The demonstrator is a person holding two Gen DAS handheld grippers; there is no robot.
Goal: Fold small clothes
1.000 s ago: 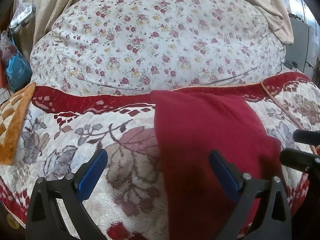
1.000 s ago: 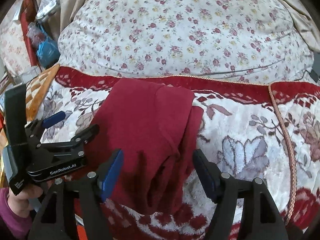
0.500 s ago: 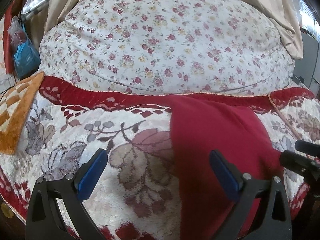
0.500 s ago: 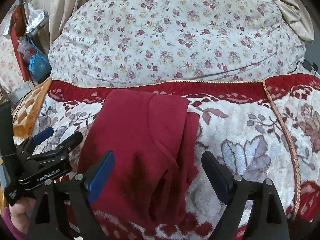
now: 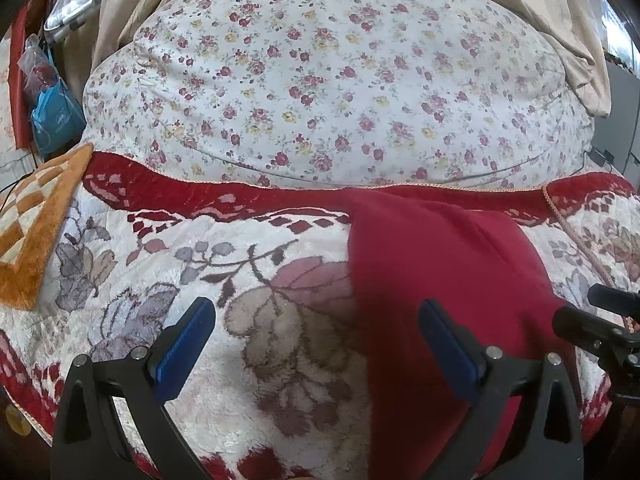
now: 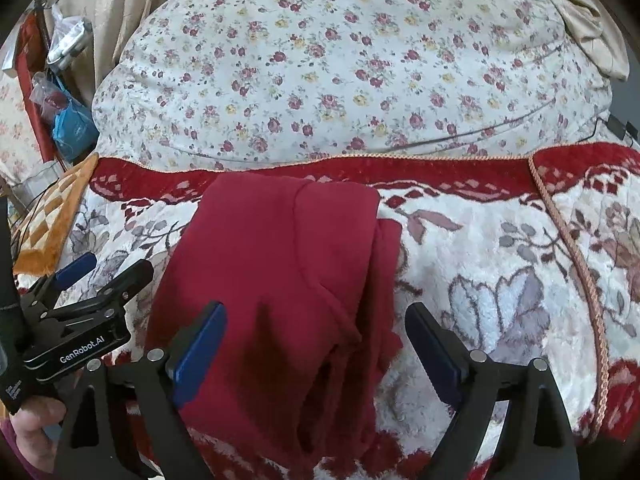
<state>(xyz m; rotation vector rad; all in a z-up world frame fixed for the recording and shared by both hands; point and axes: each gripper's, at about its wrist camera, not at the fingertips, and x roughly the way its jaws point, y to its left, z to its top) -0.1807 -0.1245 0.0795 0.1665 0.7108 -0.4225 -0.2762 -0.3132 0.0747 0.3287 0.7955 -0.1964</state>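
A dark red garment [image 6: 276, 268] lies folded lengthwise on the plush flowered blanket [image 6: 500, 272], with folded layers along its right side. In the left wrist view the garment [image 5: 452, 280] fills the right half. My left gripper [image 5: 316, 344] is open and empty, held above the blanket, its right finger over the garment's left edge. It also shows in the right wrist view [image 6: 96, 276] at the left. My right gripper [image 6: 316, 340] is open and empty above the garment's near end. Its finger tips show in the left wrist view [image 5: 592, 312] at the right edge.
A large white quilt with small red flowers [image 5: 328, 80] bulges behind the blanket. An orange checkered mat [image 5: 32, 232] lies at the left. Blue and clear bags [image 5: 52, 112] hang at the far left. Beige curtains [image 5: 560, 20] hang at the back.
Both grippers have drawn back and risen a little from the garment, both staying open. The left gripper has also shifted left, so the garment sits further right in its view.
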